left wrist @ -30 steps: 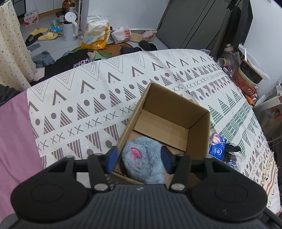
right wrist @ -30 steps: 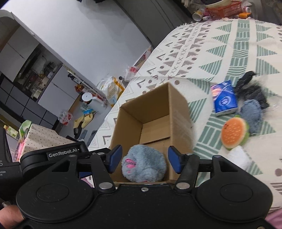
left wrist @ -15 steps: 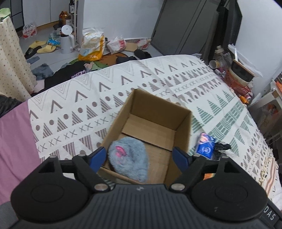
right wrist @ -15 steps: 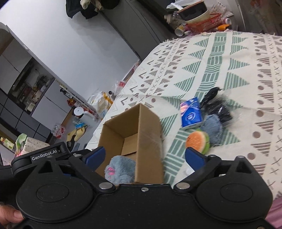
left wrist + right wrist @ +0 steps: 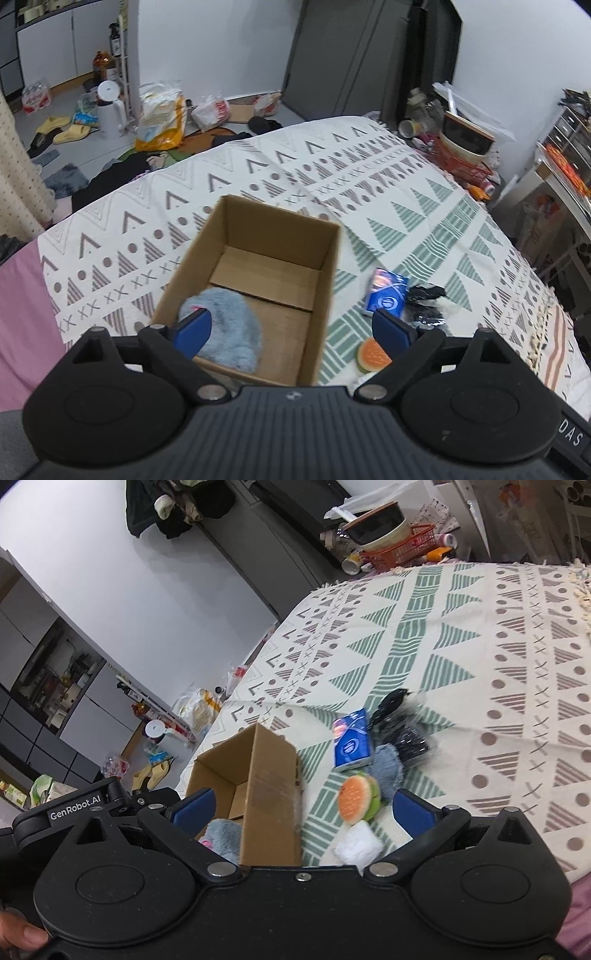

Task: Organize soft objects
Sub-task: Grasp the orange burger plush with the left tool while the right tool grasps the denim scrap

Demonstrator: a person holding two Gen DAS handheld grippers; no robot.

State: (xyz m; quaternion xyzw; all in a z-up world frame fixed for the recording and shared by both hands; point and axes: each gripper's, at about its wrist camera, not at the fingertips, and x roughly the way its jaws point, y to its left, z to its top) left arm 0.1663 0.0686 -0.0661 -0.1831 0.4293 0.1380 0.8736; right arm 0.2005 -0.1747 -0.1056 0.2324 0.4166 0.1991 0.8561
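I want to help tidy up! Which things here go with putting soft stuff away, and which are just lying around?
For the job:
cardboard box
grey fluffy toy, already inside
burger plush
white fluffy pad
denim pad

Just lying about:
blue tissue pack
yellow slippers
white kettle

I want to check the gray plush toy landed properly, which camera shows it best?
The left wrist view: the gray plush toy lies in the cardboard box, mostly visible from above. The right wrist view catches only a sliver behind the box wall.
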